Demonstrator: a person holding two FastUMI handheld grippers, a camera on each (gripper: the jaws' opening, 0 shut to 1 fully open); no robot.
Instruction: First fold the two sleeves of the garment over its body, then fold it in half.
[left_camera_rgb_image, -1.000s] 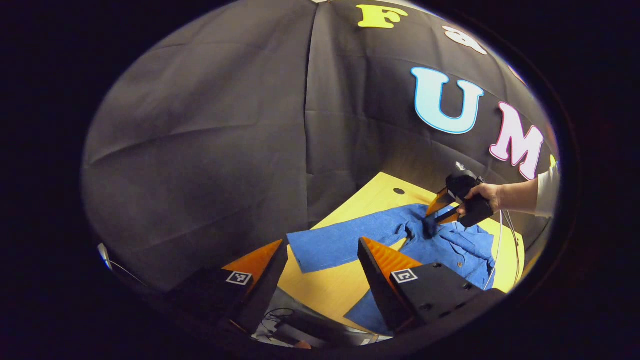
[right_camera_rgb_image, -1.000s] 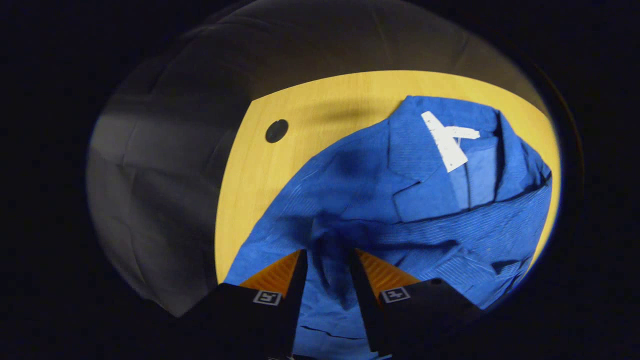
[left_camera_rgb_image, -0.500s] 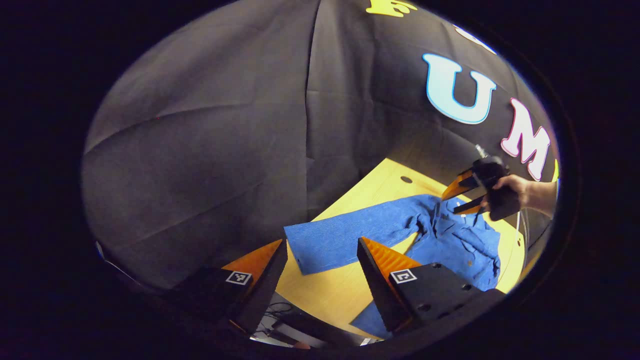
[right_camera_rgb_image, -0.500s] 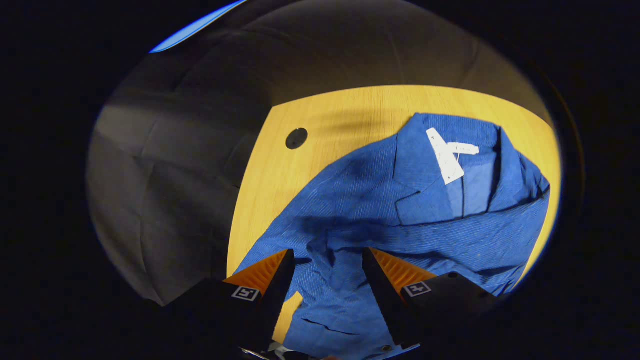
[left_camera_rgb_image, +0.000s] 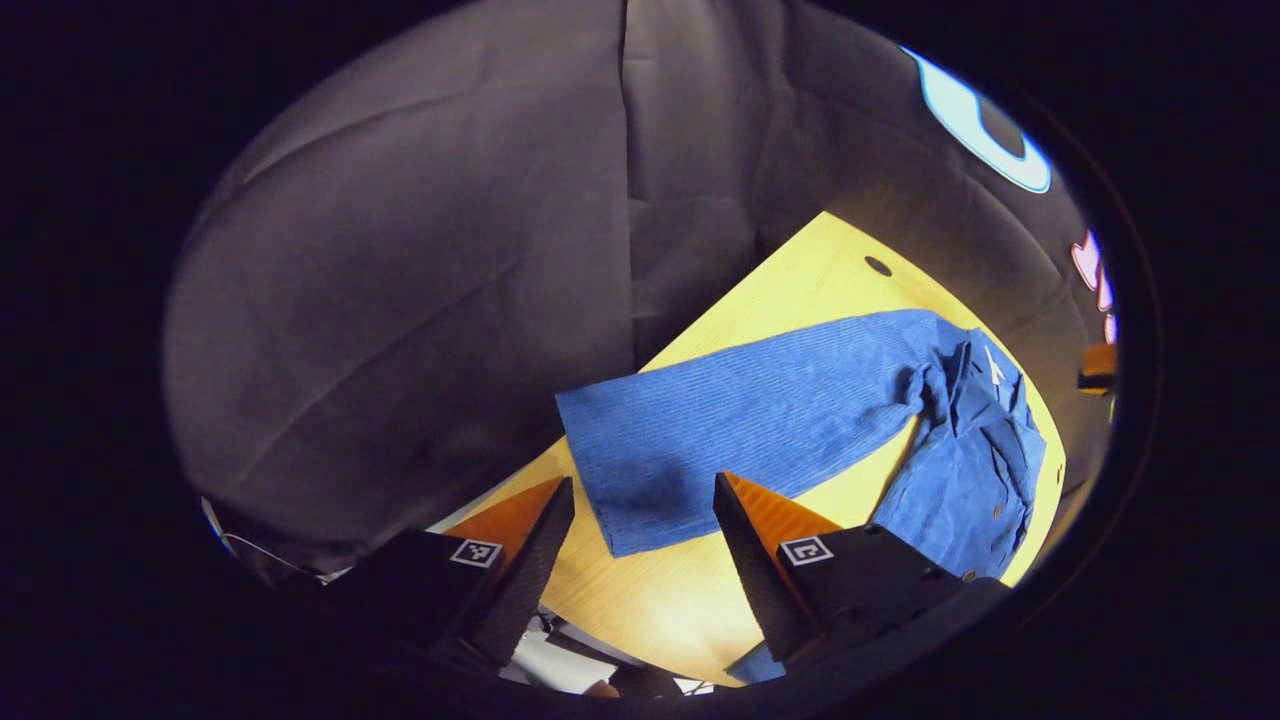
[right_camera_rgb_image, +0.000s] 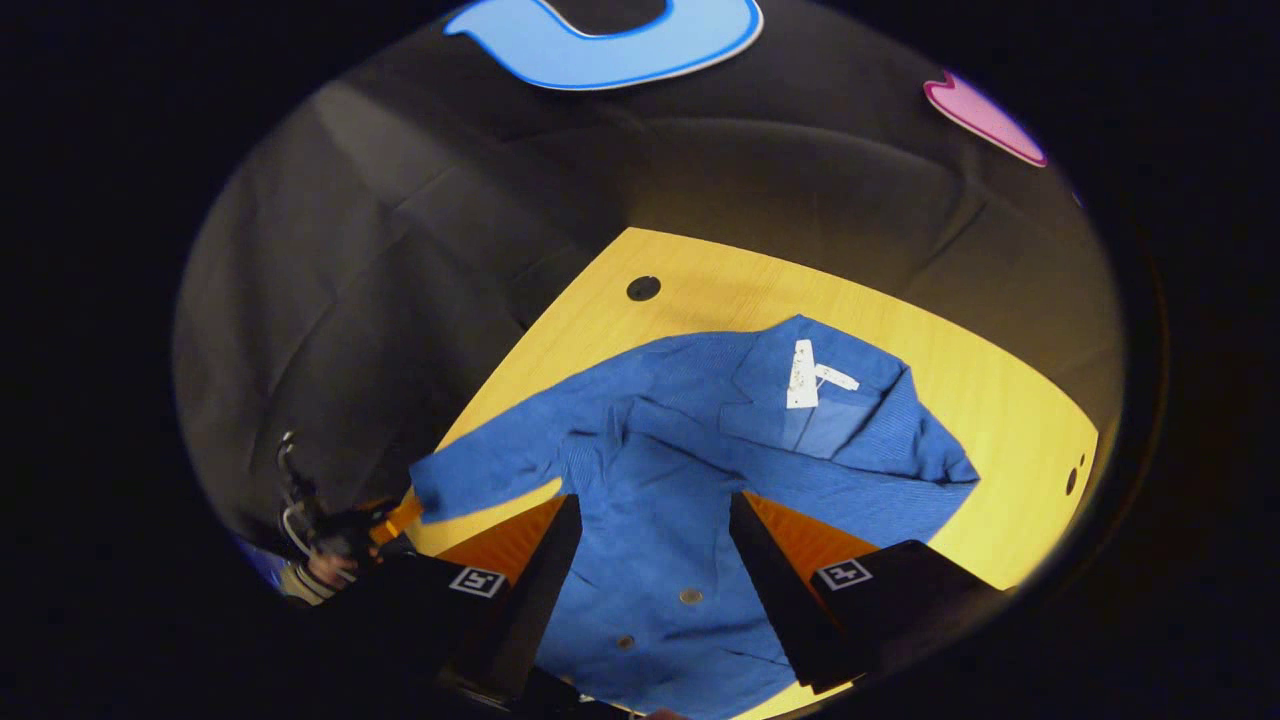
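The blue garment (right_camera_rgb_image: 680, 480) lies spread on the yellow bench (right_camera_rgb_image: 1000, 440), front up, collar at the far end with a white tag (right_camera_rgb_image: 803, 373) showing inside the neck and buttons (right_camera_rgb_image: 690, 596) running down the near part of the body. In the right gripper view one sleeve (right_camera_rgb_image: 480, 480) reaches out flat to the left, its cuff close to the bench's left edge, and the other sleeve lies folded across the chest, ending in a point at the right. The right tool (right_camera_rgb_image: 650, 560) hangs above the body of the garment with its fingers spread wide, released, nothing between them and no cloth pinched. In the left gripper view the long sleeve (left_camera_rgb_image: 740, 420) stretches toward the camera and the left tool (left_camera_rgb_image: 640, 530) sits over its cuff end, fingers wide apart too, gripping nothing; whether the tips brush the cloth is hard to tell. Far left in the right gripper view, the other tool (right_camera_rgb_image: 390, 520) and the hand (right_camera_rgb_image: 320, 570) holding it are small, dim and partly cut off at the picture's edge. A dark round hole (right_camera_rgb_image: 643, 288) sits in the bench near the far left corner, and the garment's near hem runs out of sight below the fingers.
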